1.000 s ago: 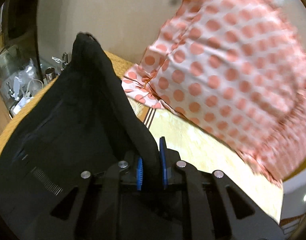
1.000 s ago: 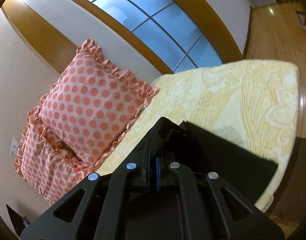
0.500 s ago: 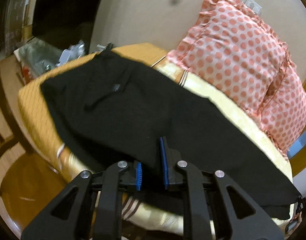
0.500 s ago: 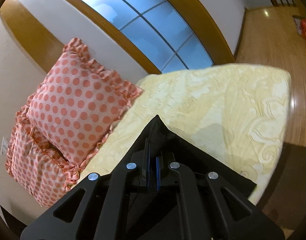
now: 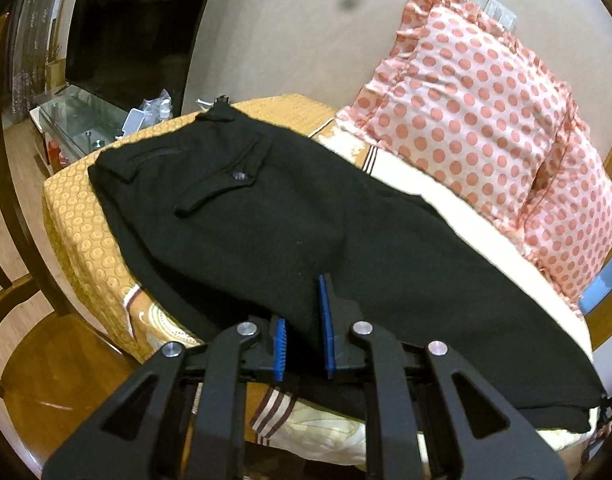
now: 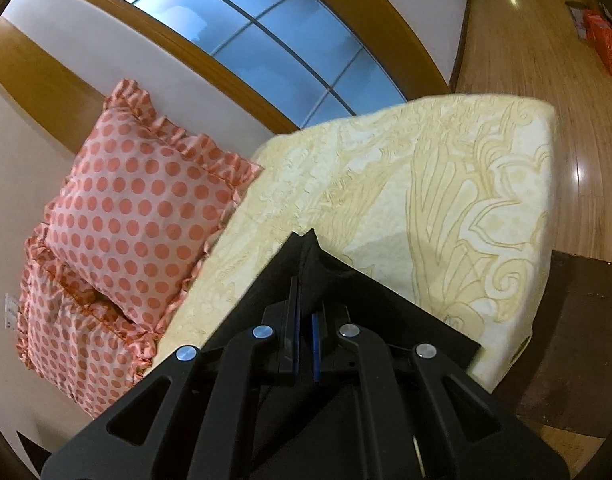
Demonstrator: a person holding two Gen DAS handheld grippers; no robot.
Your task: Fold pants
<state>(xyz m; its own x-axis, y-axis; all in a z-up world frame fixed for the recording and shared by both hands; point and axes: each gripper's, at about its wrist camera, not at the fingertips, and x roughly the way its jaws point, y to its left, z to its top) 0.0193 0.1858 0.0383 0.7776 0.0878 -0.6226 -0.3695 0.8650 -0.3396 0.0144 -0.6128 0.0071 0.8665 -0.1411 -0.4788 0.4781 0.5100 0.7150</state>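
Here the black pants [image 5: 306,216] lie spread along the bed [image 5: 78,216], waistband end toward the far left corner and the legs running to the lower right. A flapped back pocket [image 5: 222,184] faces up near the waistband. The near edge of the pants hangs slightly over the bed's side, where a striped trim [image 5: 272,412] of the cover shows below.

The left gripper [image 5: 304,344] reaches in from the near edge, its blue pads [image 5: 325,328] set on either side of a fold of black cloth; the gap is narrow and the cloth fills it, so it is clamped on the pants' edge about midway along.

In the right wrist view, the right gripper [image 6: 304,340] has its fingers drawn almost together with a peak of black fabric [image 6: 306,256] rising between them, so it too grips the pants, at what looks like a leg end. The cloth fans out from that peak to both sides, lying on the pale yellow patterned bedspread [image 6: 445,200].

Two pink pillows with red dots [image 5: 465,104] lean against the wall at the head of the bed, one in front of the other, just beside the far edge of the pants but apart from them. Behind the bed, a wood-framed window [image 6: 266,48] runs along the wall. A dark TV [image 5: 130,28] stands over a glass stand [image 5: 70,120] beyond the bed's far left corner. Wooden floor [image 6: 525,40] shows past the bed's far side.
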